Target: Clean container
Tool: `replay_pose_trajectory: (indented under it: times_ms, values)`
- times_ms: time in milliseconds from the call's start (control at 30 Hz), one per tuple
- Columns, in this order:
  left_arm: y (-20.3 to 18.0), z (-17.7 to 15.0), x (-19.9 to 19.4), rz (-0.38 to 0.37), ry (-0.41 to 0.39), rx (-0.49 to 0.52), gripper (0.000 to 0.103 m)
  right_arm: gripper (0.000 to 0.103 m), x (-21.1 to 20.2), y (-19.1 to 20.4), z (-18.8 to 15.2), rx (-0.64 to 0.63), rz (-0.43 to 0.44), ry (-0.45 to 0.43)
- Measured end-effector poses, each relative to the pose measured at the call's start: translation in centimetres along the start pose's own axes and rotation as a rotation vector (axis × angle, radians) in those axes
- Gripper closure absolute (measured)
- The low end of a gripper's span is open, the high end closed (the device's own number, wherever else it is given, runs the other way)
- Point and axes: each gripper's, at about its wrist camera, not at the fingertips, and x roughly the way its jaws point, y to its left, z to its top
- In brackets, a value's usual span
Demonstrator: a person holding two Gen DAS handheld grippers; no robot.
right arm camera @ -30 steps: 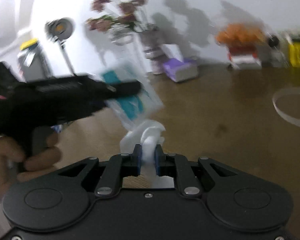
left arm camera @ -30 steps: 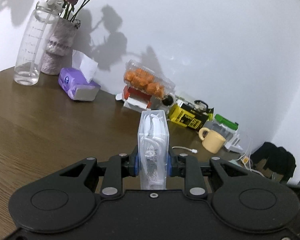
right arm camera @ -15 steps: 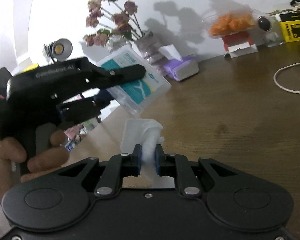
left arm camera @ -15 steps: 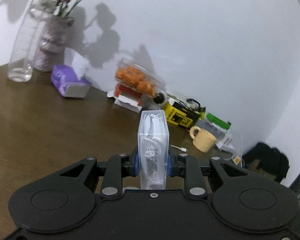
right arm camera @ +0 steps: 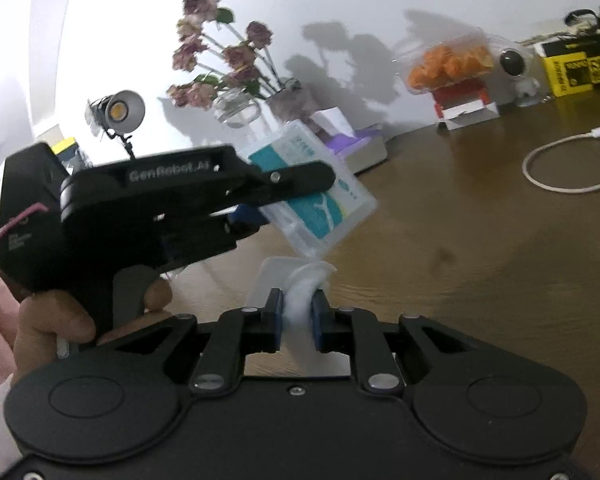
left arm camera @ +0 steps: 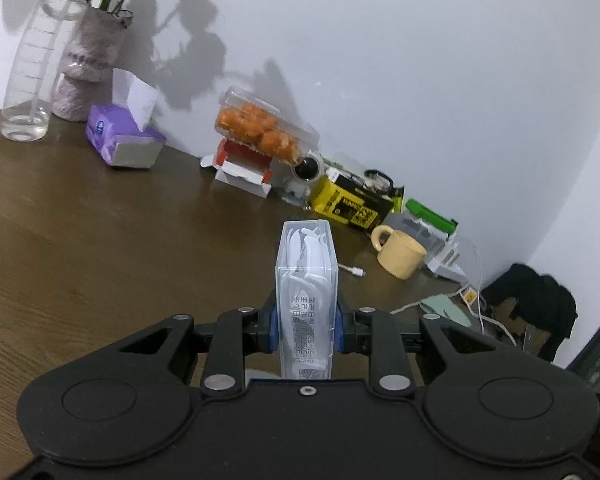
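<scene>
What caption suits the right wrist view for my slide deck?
Right gripper pinches a white wipe below the clear container held by the left gripper.

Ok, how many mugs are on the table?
1: a pale yellow mug stands on the wooden table near the wall, right of the yellow-and-black box. Others could be hidden behind the clutter.

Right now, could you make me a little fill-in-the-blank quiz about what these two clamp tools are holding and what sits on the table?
1. The left gripper is shut on a clear plastic ____ of white picks.
2. The right gripper pinches a white ____.
3. The mug on the table is pale ____.
4. The tissue pack is ____.

Missing words: container; tissue; yellow; purple
</scene>
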Motion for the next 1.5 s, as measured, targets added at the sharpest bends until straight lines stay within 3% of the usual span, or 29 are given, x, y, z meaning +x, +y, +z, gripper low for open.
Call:
replay_pose_trajectory:
  times_ms: [267,400,467,567,633,733,867,933,1033,1300,1433,1500]
  values:
    - [-0.2,-0.1,-0.2,-0.001,-0.003,0.025,0.078,0.086,-0.1,-0.1,0.4,-0.003,-0.015,-0.032]
    - [0.0,0.0,-0.7,-0.011,-0.016,0.011,0.078,0.086,-0.3,0.4,0.3,-0.026,0.048,-0.035]
    - [0.5,0.0,-1.0,-0.024,-0.021,-0.014,0.078,0.086,-0.3,0.9,0.2,-0.057,0.049,-0.034]
    - [1.5,0.0,-1.5,-0.052,-0.03,-0.079,0.078,0.086,-0.4,0.1,0.3,-0.02,-0.047,-0.058]
    - [2.2,0.3,-1.8,-0.07,-0.034,-0.128,0.078,0.086,-0.6,-0.6,0.4,0.022,-0.042,-0.08]
    - [3.0,0.6,-2.3,-0.075,-0.048,-0.166,0.078,0.086,-0.6,0.0,0.4,-0.011,-0.067,-0.102]
    - [3.7,0.6,-2.5,-0.105,-0.051,-0.213,0.078,0.086,0.4,1.0,0.3,-0.06,0.029,-0.043]
    - [3.7,0.3,-2.6,-0.112,-0.049,-0.215,0.078,0.086,1.0,1.4,0.2,-0.086,-0.037,-0.038]
    - [3.8,-0.5,-2.6,-0.099,-0.038,-0.196,0.078,0.087,1.3,-0.2,0.8,0.009,-0.097,-0.082]
    - [5.1,-1.4,-1.4,-0.06,-0.007,-0.213,0.078,0.087,1.1,-2.0,2.2,0.087,-0.042,-0.161]
    - [6.2,-1.1,-0.7,-0.03,-0.013,-0.252,0.078,0.087,0.7,-0.9,1.4,0.016,0.07,-0.112]
    - [6.4,-1.0,-0.7,0.0,-0.019,-0.236,0.078,0.086,0.7,-0.3,0.8,-0.067,-0.004,-0.082]
